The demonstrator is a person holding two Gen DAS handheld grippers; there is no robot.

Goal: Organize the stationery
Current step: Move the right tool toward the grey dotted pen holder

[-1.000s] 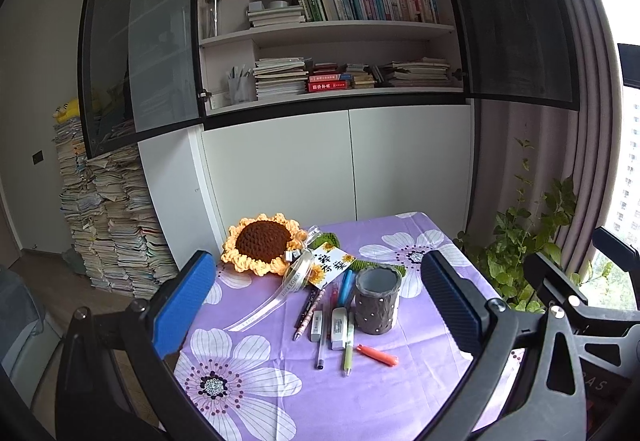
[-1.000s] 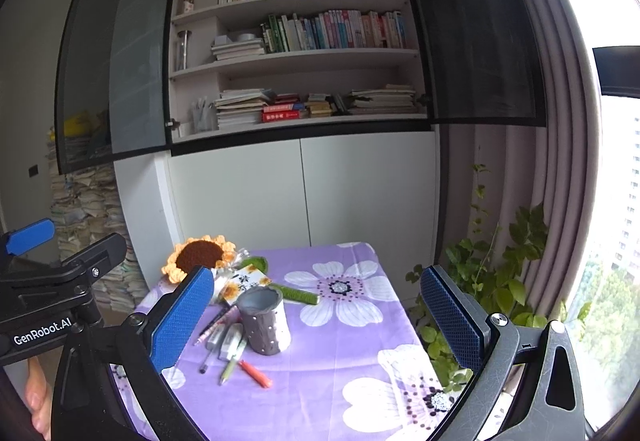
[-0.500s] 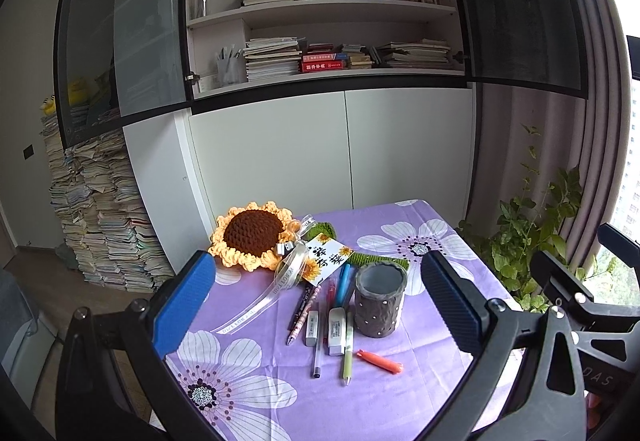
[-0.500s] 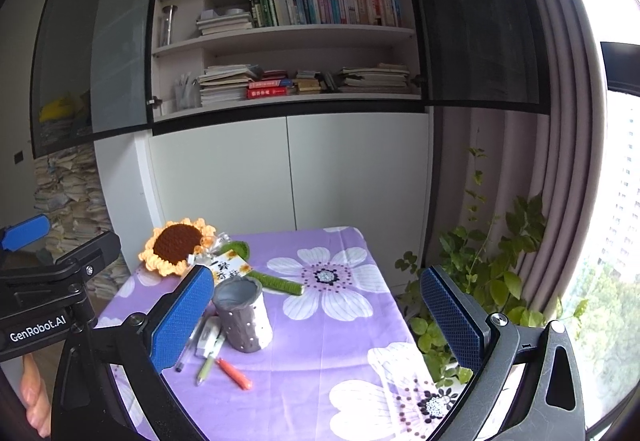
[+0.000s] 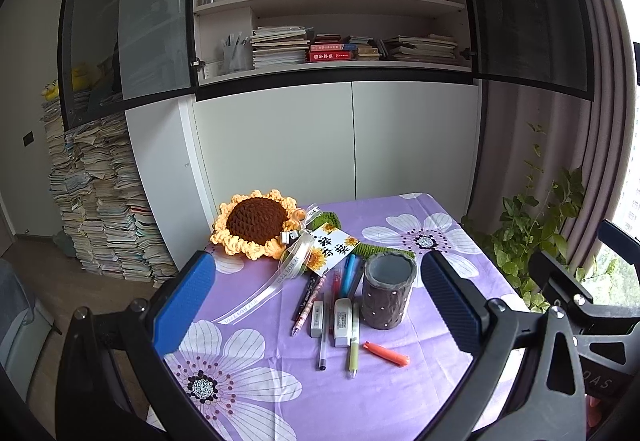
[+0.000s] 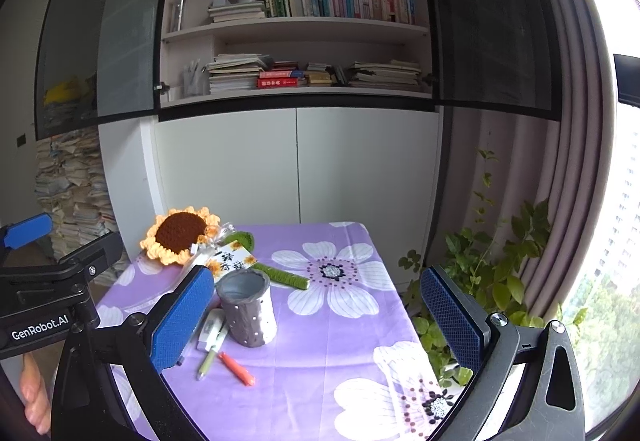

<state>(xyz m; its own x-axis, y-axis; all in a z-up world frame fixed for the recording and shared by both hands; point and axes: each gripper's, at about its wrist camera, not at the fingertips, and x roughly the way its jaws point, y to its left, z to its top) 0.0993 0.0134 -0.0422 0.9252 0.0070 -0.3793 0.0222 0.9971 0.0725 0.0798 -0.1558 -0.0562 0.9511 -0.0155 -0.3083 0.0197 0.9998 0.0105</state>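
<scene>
Blue tongs' pad (image 6: pixel 182 315) hiding pens (image 6: pixel 210 329)

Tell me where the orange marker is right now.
In the left wrist view the orange marker lies flat on the purple tablecloth, just in front of the grey pen holder and right of the green pen.

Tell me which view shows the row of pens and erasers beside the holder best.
The left wrist view: the pens and erasers lie unobstructed, left of the grey pen holder. In the right wrist view, the right claw's blue finger hides most of them; only an eraser, green pen and orange marker show.
</scene>
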